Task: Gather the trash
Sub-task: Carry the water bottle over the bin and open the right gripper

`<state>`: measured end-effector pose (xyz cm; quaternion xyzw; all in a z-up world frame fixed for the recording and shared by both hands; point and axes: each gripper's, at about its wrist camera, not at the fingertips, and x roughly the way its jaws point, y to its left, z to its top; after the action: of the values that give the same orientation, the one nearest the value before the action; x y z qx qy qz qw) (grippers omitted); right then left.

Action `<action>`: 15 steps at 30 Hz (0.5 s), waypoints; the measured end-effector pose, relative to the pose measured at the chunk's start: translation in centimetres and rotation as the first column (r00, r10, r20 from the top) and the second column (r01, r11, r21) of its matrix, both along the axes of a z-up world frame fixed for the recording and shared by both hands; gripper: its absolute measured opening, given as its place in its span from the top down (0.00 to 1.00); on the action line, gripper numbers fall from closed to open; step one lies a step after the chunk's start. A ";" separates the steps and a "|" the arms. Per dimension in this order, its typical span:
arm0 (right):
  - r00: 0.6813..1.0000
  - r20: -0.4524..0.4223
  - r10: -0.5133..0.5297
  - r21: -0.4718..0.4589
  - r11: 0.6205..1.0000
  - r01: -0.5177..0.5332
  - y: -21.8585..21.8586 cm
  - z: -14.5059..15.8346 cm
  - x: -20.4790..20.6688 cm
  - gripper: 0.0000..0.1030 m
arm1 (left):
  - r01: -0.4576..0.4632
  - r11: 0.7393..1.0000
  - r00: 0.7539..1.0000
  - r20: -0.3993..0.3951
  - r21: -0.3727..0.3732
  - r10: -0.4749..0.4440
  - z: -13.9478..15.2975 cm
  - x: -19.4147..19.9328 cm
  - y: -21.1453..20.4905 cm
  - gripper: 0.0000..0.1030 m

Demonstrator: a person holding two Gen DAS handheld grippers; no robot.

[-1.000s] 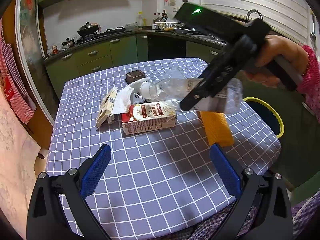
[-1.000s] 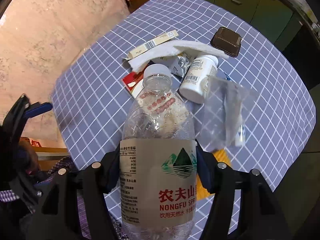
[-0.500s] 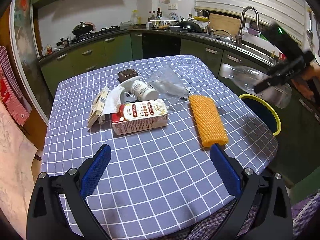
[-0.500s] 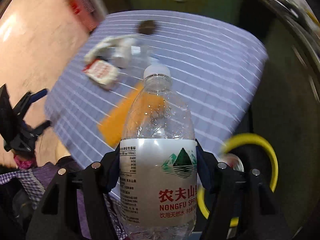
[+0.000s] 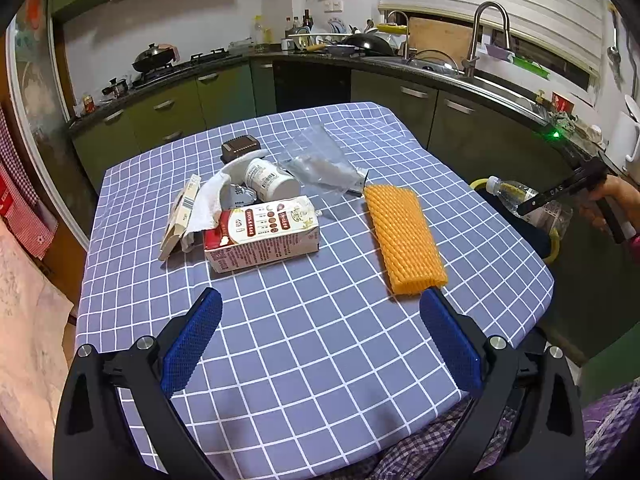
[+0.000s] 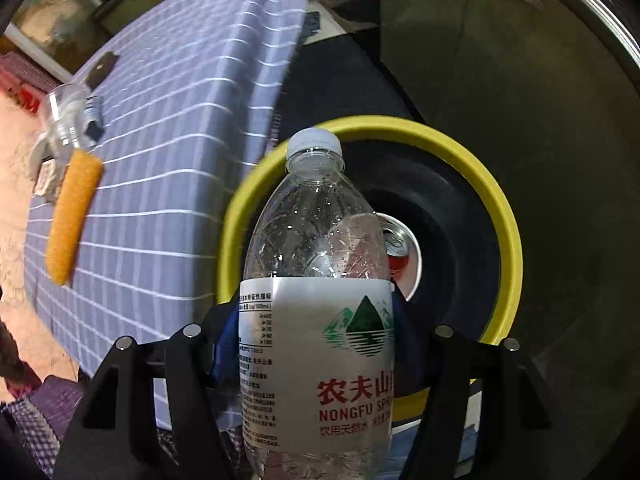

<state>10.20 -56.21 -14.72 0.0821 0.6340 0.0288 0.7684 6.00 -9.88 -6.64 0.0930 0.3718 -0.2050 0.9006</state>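
On the checked tablecloth (image 5: 304, 340), a flat cardboard packet (image 5: 180, 216) lay at the left beside a crumpled tissue (image 5: 210, 204), then a milk carton (image 5: 262, 232) on its side, a white pill bottle (image 5: 270, 182), a clear plastic bag (image 5: 320, 164) and an orange foam sleeve (image 5: 404, 236). The left gripper (image 5: 318, 340) hung over the near edge, jaws wide apart and empty. Off the table's right side, the right gripper (image 6: 316, 344) clamped a water bottle (image 6: 316, 280) over the yellow-rimmed bin (image 6: 508, 216), where a can (image 6: 402, 248) lay inside.
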 end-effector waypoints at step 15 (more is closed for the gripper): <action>0.987 0.154 -0.050 0.020 0.999 0.048 1.7 2.6 -3.4 0.31 | 0.127 0.991 0.990 -0.068 0.044 -0.124 -1.5 2.6 -6.3 0.05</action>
<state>6.82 -54.53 -12.10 0.1016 0.5700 0.0215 0.8151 8.64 -16.22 -8.17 0.1312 0.3990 -0.2553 0.8709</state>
